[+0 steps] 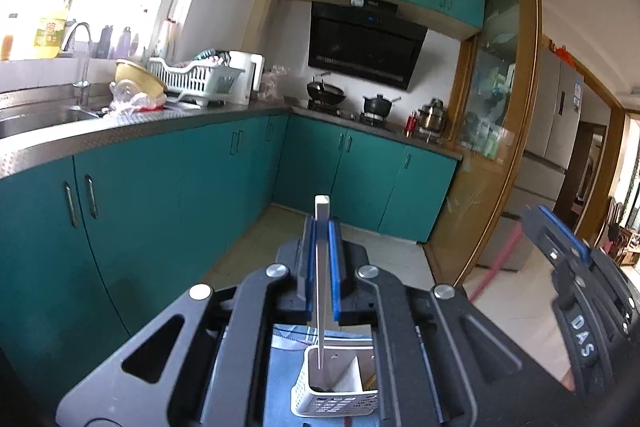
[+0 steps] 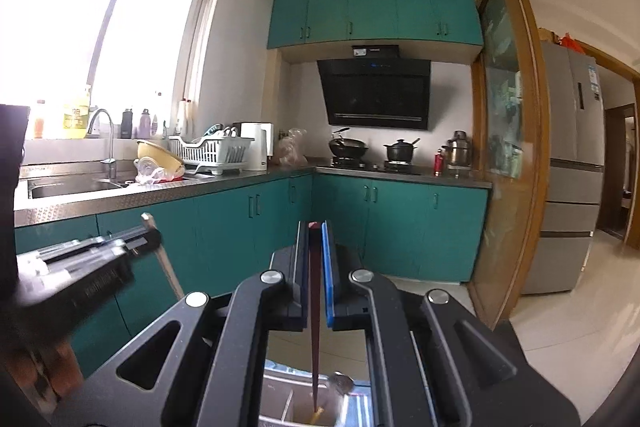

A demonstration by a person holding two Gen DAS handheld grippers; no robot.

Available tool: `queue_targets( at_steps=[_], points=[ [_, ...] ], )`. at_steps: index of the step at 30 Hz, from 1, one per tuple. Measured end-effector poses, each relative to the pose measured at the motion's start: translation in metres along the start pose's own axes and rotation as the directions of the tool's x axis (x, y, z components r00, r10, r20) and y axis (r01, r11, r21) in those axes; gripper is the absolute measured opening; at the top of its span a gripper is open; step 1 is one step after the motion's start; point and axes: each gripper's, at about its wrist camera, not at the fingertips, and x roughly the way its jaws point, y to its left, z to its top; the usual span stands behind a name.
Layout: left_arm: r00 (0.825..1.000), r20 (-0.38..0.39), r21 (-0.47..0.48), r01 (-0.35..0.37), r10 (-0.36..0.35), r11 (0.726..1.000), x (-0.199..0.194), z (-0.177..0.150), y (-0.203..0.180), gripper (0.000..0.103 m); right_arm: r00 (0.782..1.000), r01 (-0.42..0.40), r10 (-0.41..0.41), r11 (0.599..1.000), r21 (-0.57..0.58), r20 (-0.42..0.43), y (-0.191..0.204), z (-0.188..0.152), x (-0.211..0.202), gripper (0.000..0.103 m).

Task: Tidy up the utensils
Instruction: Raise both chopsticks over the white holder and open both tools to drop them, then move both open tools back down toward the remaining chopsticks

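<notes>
My left gripper [image 1: 322,227] is shut on a white chopstick [image 1: 321,291] that hangs straight down, its tip inside the left compartment of a white slotted utensil holder [image 1: 332,387] standing on a blue cloth. My right gripper [image 2: 316,229] is shut on a dark red-brown chopstick [image 2: 315,327] that points down into the same holder [image 2: 288,411], next to a metal spoon [image 2: 343,383]. The left gripper with its white chopstick [image 2: 166,267] shows at the left of the right wrist view. The right gripper [image 1: 568,247] shows at the right of the left wrist view.
Teal cabinets [image 1: 160,195] and a steel counter [image 1: 120,131] with a sink, a tap and a white dish rack [image 1: 196,77] run along the left. A stove with a wok [image 1: 325,91] and a pot is at the back. A glass sliding door [image 1: 496,131] and a fridge [image 2: 572,163] are to the right.
</notes>
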Motion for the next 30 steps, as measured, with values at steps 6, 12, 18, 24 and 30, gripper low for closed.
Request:
queue_targets(
  at_steps=[6,12,18,24,30],
  points=[
    [0.999,-0.049,0.013,0.01,-0.009,1.0,0.027,-0.029,-0.001,0.006,0.994,-0.012,0.013,1.0,0.01,-0.106,-0.002,-0.04,0.038,0.007],
    [0.997,-0.08,0.014,0.015,-0.014,1.0,0.037,-0.046,0.003,0.006,0.986,-0.007,0.016,0.998,0.057,-0.163,-0.016,-0.07,0.044,0.007],
    [0.996,-0.094,-0.001,0.014,-0.014,1.0,0.029,-0.057,0.012,0.013,0.983,0.013,-0.003,0.998,0.057,-0.185,-0.023,-0.083,0.029,0.028],
    [0.995,-0.096,0.018,0.016,-0.014,1.0,0.001,-0.073,0.02,0.027,0.98,0.012,0.012,0.993,0.12,-0.198,-0.04,-0.096,-0.015,0.03],
    [0.986,-0.167,0.079,0.033,-0.019,0.996,-0.031,-0.129,0.031,0.043,0.931,0.012,0.06,0.981,0.194,-0.359,-0.049,-0.153,-0.053,0.042]
  ],
)
